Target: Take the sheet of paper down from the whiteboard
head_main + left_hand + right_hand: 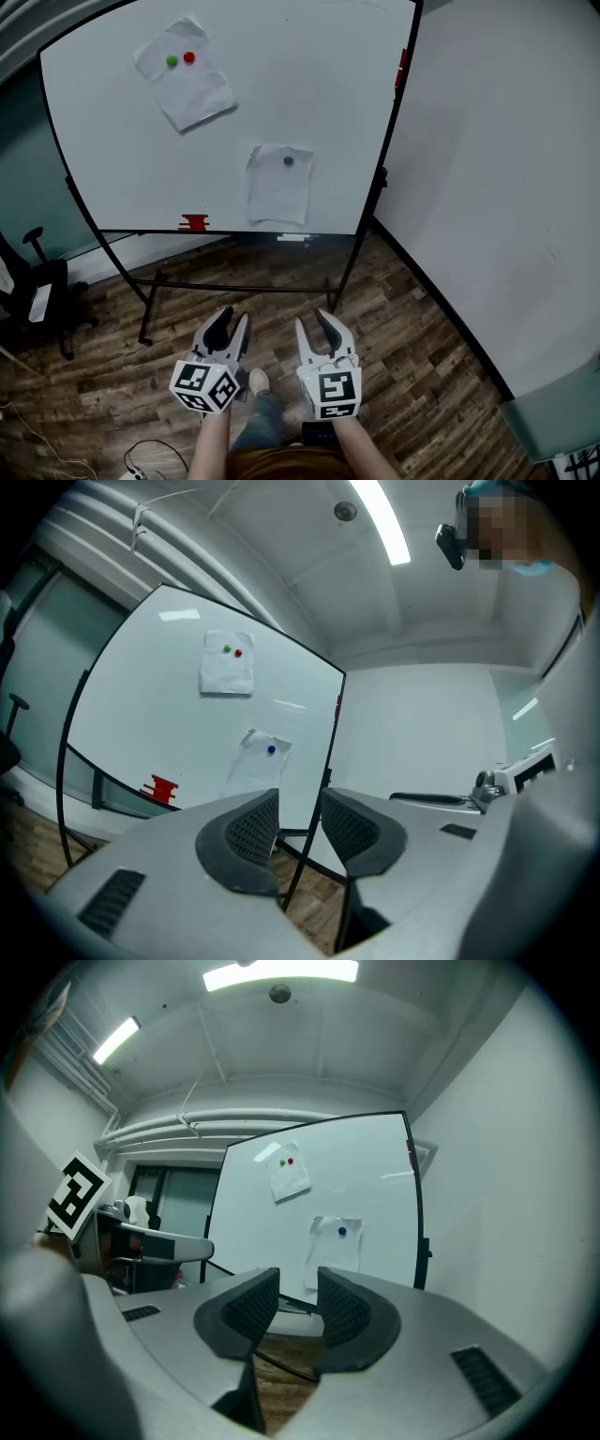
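Observation:
Two sheets of paper hang on the whiteboard (309, 84). The upper, crumpled sheet (187, 94) is pinned by a green magnet (172, 61) and a red magnet (188, 57). A dark blue magnet (288, 160) holds the lower sheet (278, 192); this sheet (336, 1246) lies straight beyond the right jaws. My left gripper (234, 317) and right gripper (313, 321) are side by side, well short of the board, pointing level at it. Both are open with nothing between the jaws. In the left gripper view the board's right edge shows through the jaw gap.
The whiteboard stands on a black wheeled frame (150, 309) over a wooden floor. A red eraser-like item (194, 222) sits on the board's bottom rail. A black office chair (42, 295) is at the left, a plain wall (497, 187) at the right, and cables (141, 459) lie on the floor.

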The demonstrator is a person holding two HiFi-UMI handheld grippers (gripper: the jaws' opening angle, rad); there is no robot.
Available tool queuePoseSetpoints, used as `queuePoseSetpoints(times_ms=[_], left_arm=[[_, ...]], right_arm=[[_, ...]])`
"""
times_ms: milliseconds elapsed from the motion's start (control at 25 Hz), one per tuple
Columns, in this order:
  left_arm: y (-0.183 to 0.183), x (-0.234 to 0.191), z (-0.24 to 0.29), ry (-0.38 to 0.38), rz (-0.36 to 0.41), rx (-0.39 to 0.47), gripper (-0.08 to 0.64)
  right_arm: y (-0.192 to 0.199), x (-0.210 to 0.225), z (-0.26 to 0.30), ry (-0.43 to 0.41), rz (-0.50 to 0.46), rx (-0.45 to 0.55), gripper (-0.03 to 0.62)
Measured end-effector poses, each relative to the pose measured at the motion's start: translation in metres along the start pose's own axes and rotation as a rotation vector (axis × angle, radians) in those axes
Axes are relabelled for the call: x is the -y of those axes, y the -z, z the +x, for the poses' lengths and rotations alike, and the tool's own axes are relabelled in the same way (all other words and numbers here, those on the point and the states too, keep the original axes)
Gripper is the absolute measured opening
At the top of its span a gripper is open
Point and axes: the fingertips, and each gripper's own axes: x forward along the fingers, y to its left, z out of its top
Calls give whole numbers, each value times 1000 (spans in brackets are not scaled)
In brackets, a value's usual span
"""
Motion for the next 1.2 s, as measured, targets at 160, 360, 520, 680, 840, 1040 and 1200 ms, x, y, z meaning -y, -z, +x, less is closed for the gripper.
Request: queuePoseSetpoints(times_ms=[160, 360, 520, 680, 840, 1040, 1200], left_arm=[[-3, -29, 63, 20, -11, 11, 146], [-16, -71, 153, 62, -12, 0, 146], [-29, -114, 215, 77, 0, -13, 146], [-41, -154, 269, 82, 20, -33, 146], [-51, -185, 308, 97, 28, -37, 146], [-57, -203, 336, 126, 25, -28, 146], [-53, -208, 344, 141, 19, -36, 146]], right_arm=[[10, 24, 60, 6, -15, -14, 127], [8, 65, 152, 45, -9, -21, 127], [3, 87, 223, 66, 1, -19, 126], [2, 105, 285, 88, 7, -15, 126], [-4, 116, 333, 107, 13, 2, 126], [-6, 130, 365, 160, 16, 14, 126], [-4, 134, 370, 184, 9, 14, 126]])
